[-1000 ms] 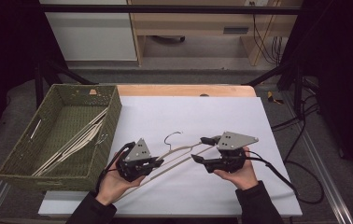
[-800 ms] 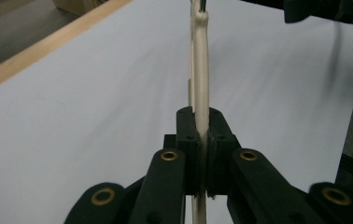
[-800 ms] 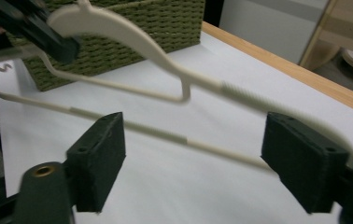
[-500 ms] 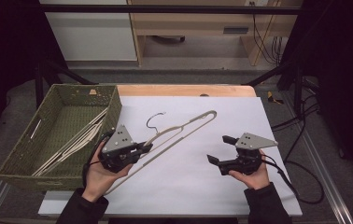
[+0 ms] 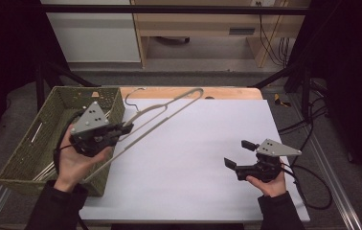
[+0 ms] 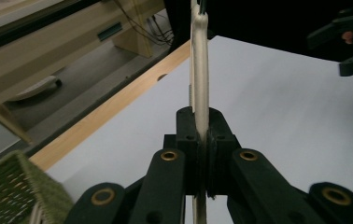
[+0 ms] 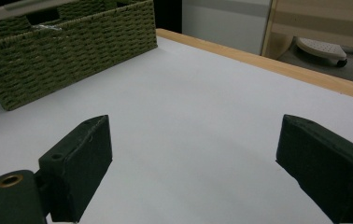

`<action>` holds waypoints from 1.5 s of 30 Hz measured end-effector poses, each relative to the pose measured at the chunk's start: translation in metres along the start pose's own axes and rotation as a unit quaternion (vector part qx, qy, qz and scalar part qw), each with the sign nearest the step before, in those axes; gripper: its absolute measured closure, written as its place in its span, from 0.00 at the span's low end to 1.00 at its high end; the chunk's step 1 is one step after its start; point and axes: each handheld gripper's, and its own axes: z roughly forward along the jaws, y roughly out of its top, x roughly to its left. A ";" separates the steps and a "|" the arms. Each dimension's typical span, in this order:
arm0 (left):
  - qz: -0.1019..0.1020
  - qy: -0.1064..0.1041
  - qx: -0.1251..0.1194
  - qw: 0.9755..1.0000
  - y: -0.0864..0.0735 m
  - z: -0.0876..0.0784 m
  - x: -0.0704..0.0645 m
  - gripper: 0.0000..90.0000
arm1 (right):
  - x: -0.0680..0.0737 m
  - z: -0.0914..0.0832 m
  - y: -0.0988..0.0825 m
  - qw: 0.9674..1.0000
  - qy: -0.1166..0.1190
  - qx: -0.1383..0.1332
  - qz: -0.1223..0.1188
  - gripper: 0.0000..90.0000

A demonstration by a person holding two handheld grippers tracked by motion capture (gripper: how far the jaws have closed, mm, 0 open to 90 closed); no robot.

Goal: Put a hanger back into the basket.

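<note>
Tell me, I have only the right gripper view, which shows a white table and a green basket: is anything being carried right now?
Observer: Yes. The left tool is shut on a pale hanger and holds it off the table.
Operator: Where is that tool relative to the basket?
Observer: By the right wall of the basket, as the high view shows.
Operator: Is anything in the basket?
Observer: More hangers lie inside.

Cream hanger point(image 5: 169, 108), olive woven basket point(image 5: 50, 129), white table point(image 5: 208, 143), black jaws.
</note>
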 end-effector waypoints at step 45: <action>-0.030 0.147 0.087 0.985 -0.124 -0.053 0.141 0.96 | -0.003 0.002 -0.004 1.000 -0.007 0.008 0.008 0.10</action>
